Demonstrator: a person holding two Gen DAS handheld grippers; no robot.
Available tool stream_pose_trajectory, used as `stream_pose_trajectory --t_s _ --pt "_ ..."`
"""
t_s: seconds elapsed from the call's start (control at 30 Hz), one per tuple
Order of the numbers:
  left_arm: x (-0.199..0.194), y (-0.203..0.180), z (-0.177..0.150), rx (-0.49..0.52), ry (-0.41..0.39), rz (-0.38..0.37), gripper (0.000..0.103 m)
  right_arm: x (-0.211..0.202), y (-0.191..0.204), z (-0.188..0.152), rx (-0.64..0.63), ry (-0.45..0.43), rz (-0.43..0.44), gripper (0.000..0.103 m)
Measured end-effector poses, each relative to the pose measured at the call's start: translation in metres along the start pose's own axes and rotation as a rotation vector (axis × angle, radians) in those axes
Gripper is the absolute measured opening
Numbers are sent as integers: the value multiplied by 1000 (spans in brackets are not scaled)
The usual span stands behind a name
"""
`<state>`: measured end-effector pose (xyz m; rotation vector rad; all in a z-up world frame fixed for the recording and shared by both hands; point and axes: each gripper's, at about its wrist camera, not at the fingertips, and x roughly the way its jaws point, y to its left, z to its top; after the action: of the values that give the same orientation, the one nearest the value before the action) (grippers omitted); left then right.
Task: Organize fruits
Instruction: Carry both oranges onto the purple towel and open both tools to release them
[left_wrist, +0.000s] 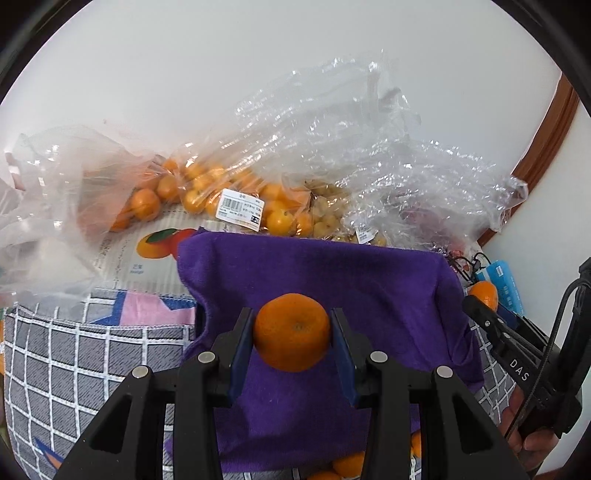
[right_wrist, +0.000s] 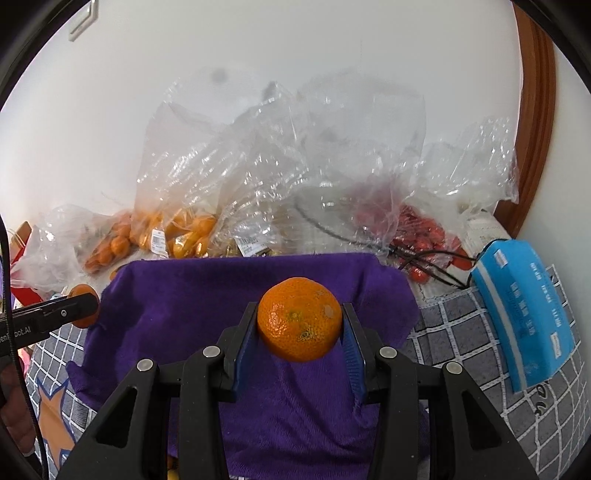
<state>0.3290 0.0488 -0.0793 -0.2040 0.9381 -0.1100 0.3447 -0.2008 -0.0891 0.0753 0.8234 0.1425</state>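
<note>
Fuzzy matt purple cloth (right_wrist: 207, 295) — crinkled glossy plastic bags (right_wrist: 258, 155) — dimpled orange (right_wrist: 299, 319).

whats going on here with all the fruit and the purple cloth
A person is sorting fruit with a handheld two-finger tool in each hand. The left tool is clamped on a round orange mandarin, and the right tool grips a second orange mandarin. Both are held above a purple towel. Behind it lie clear plastic bags of small orange fruit and a bag of red fruit.

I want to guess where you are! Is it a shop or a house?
Probably a house: shopping bags of oranges by a white wall, a blue tissue pack and a checked cloth on the table.
</note>
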Motion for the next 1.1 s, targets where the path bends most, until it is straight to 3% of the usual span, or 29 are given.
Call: stream_pose_trajectory --t_s 0.53,1.1 --pt "59 7 -6 -10 105 11 39 55 -1 -17 -5 111 16 43" --pt "77 5 -10 6 149 51 39 70 6 -26 -17 164 28 43"
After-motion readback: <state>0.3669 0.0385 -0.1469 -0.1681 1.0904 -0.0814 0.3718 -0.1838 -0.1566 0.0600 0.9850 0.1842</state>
